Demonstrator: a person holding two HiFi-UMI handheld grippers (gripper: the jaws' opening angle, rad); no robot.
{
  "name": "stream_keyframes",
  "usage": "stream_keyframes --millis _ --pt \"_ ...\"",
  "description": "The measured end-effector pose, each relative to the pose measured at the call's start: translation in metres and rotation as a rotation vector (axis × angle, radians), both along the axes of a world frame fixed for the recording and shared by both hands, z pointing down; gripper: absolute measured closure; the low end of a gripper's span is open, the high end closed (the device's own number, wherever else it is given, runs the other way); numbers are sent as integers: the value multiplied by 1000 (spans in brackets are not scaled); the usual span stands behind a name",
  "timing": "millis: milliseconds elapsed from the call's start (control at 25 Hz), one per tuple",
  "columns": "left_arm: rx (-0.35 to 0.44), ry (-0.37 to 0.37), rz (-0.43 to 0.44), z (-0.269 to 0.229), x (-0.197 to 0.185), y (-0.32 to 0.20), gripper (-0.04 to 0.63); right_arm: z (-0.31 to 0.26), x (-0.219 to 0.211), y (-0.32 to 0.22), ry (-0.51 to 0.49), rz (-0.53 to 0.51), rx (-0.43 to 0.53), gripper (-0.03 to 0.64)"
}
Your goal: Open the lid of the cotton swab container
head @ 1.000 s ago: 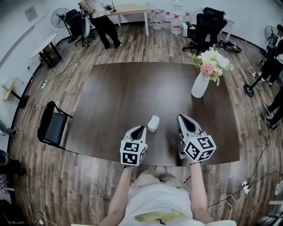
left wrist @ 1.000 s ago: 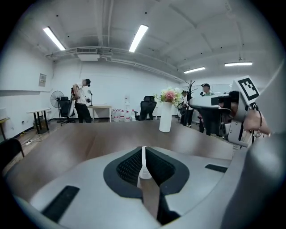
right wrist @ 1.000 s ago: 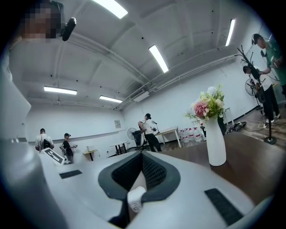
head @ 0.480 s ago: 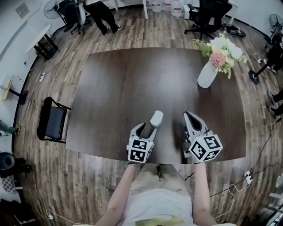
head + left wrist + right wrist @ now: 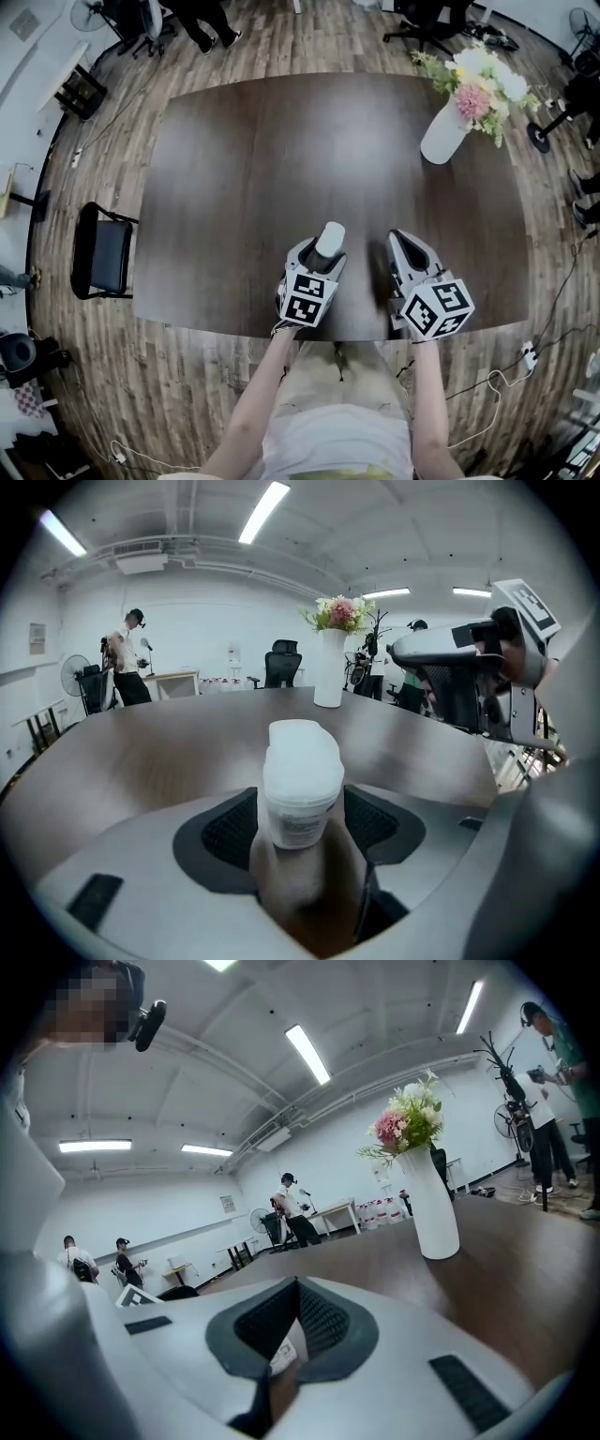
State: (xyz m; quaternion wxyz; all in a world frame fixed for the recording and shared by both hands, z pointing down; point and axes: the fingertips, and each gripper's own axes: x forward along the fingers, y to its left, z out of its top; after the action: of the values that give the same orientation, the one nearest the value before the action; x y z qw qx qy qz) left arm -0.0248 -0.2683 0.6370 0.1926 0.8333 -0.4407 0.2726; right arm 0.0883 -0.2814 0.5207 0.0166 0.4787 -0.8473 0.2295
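The cotton swab container (image 5: pixel 328 240) is a small white tub with its lid on, standing upright near the table's front edge. My left gripper (image 5: pixel 318 253) reaches around it. Its jaws are opening, one on each side of the tub. In the left gripper view the container (image 5: pixel 300 780) stands between the dark pads (image 5: pixel 228 827) with a gap on both sides. My right gripper (image 5: pixel 405 244) rests just right of it, shut and holding nothing. In the right gripper view, the right gripper (image 5: pixel 292 1324) has its pads pressed together.
The dark brown table (image 5: pixel 253 159) stretches ahead. A white vase of flowers (image 5: pixel 444 134) stands at its far right, the same vase (image 5: pixel 429 1206) showing in the right gripper view. A black chair (image 5: pixel 101 255) sits by the table's left edge. People and office chairs are far behind.
My left gripper has moved forward up to the container and its jaws have spread around it. The right gripper has barely moved. The head view has tilted further down.
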Motion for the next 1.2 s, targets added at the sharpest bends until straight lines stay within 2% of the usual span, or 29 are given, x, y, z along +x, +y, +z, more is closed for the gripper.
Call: stream_keyframes --millis 400,520,880,1200 --pt "24 -5 -9 3 7 -22 307 10 13 -4 -3 30 -24 595" --pt "37 -20 19 2 11 -25 365 11 16 -6 -5 35 -26 595" --pt "12 -2 36 1 12 -23 377 7 17 -11 -9 30 -15 595" --pt "-1 44 143 -32 24 -11 379 -10 18 -16 4 -14 24 595"
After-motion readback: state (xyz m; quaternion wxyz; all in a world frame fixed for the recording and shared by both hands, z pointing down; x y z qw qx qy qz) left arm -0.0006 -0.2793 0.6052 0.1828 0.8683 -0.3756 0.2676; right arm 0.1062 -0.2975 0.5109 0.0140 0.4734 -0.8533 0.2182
